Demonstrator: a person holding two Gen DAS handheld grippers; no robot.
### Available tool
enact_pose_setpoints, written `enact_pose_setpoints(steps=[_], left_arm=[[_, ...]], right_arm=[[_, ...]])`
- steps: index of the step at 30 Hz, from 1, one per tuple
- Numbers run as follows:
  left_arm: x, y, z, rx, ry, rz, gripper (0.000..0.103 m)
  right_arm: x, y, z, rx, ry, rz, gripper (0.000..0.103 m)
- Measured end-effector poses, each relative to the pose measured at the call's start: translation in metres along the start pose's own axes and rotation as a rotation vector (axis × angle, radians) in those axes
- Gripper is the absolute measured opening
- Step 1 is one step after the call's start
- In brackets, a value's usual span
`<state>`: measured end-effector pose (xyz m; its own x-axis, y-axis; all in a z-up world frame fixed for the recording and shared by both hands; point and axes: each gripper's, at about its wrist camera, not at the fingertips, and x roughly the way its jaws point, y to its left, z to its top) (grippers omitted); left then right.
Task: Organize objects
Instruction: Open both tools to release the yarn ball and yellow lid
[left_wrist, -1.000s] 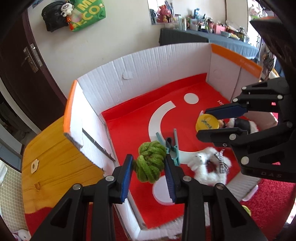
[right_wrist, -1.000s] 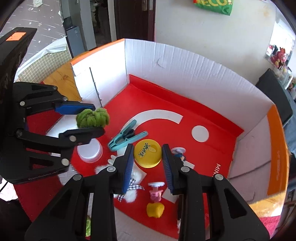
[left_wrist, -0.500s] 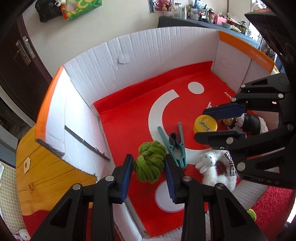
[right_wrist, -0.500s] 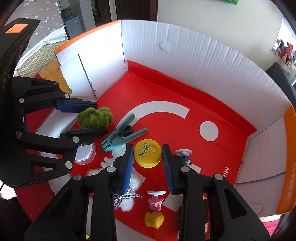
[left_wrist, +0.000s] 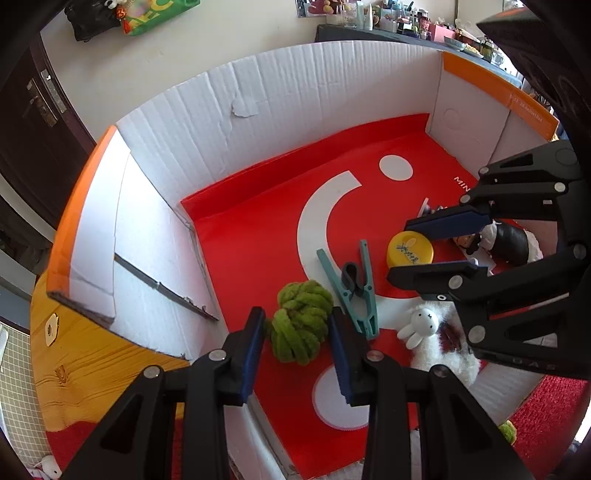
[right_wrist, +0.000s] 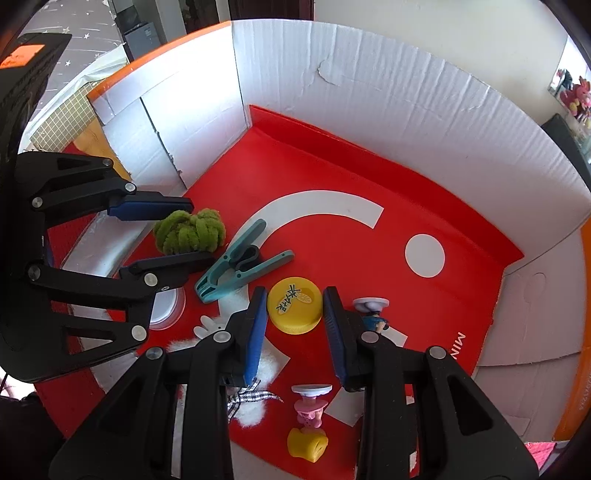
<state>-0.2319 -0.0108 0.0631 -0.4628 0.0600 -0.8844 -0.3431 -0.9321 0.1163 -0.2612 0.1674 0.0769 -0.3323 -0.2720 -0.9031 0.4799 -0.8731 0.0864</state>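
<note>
The things lie in a box (left_wrist: 332, 92) with white cardboard walls and a red floor.

Left claw (left_wrist: 297, 328): clenched on the green yarn ball (left_wrist: 301, 325), with the blue pads (left_wrist: 255, 343) pressing its two sides. The ball is near the box's left wall, by the front edge. Whether it rests on the floor or hangs clear cannot be told.

Just right of the ball a teal clip (right_wrist: 240, 267) lies flat on the red floor, its closed end toward the front edge. In front of the clip a white plush rabbit (left_wrist: 421, 323) lies on the floor near the front edge, partly hidden by the right claw's frame.

Right claw (right_wrist: 295, 317): its pads stand either side of the yellow cap (right_wrist: 294, 304), which sits in the middle of the floor. A sliver of red floor shows between each pad and the cap in the right wrist view, so whether the pads press on it cannot be told.

Right of the cap, a small blue figure (right_wrist: 373, 314) lies against the right finger. Near the front edge are a pink figure (right_wrist: 312, 404) and a yellow piece (right_wrist: 306, 446).
</note>
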Motion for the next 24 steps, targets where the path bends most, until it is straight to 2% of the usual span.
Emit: enact_pose_setpoints(steps=[24], left_arm=[[-0.012,-0.006,-0.003,0.002,0.011,-0.009,0.038]], right_arm=[[0.002,0.0,0.002,0.008,0.025,0.008,0.03]])
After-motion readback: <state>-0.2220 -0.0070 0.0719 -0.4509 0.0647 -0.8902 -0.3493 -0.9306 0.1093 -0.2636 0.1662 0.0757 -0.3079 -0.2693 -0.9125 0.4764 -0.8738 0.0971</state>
